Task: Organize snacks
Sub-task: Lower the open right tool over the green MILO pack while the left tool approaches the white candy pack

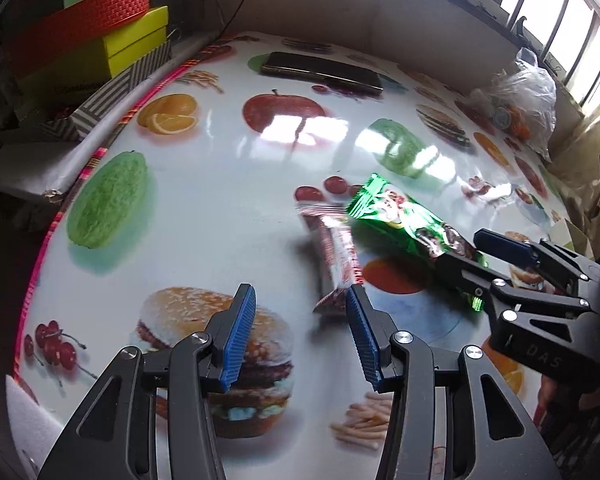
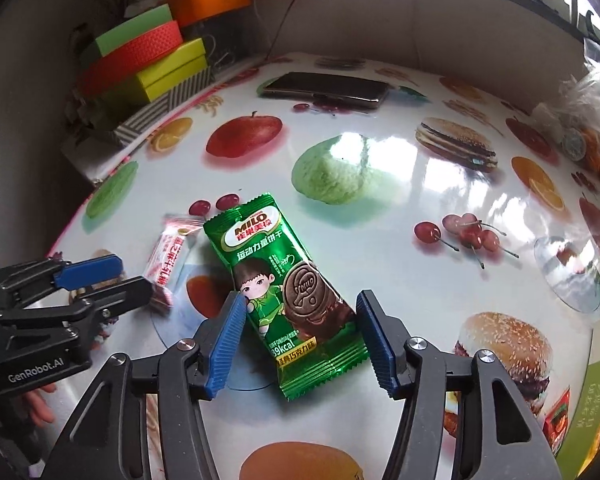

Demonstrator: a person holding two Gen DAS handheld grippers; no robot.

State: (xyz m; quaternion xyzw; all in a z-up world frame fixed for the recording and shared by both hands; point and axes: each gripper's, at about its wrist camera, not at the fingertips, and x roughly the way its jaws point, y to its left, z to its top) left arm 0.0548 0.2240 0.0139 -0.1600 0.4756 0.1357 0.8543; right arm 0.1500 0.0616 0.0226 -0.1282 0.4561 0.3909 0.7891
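The green pack [image 2: 288, 300] is being straddled, ungripped, by the spread right gripper [image 2: 300, 312]; beside it, the left gripper [image 1: 300, 320] is being held released, empty.

Dark phone [image 2: 327, 87], stacked boxes [image 2: 148, 60], plastic bag [image 1: 528, 100] around tablecloth [image 1: 220, 200].

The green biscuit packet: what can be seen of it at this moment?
The green biscuit packet is a glossy foil wrapper, sealed, with crimped ends, a MILO logo, a cartoon child and a chocolate biscuit printed on it. It lies flat, face up, at a slant on the fruit-and-burger printed table. Its near end sits between the open pads of the right gripper; the left-hand pad is at its edge, the other stands clear. A pink snack bar lies beside it.
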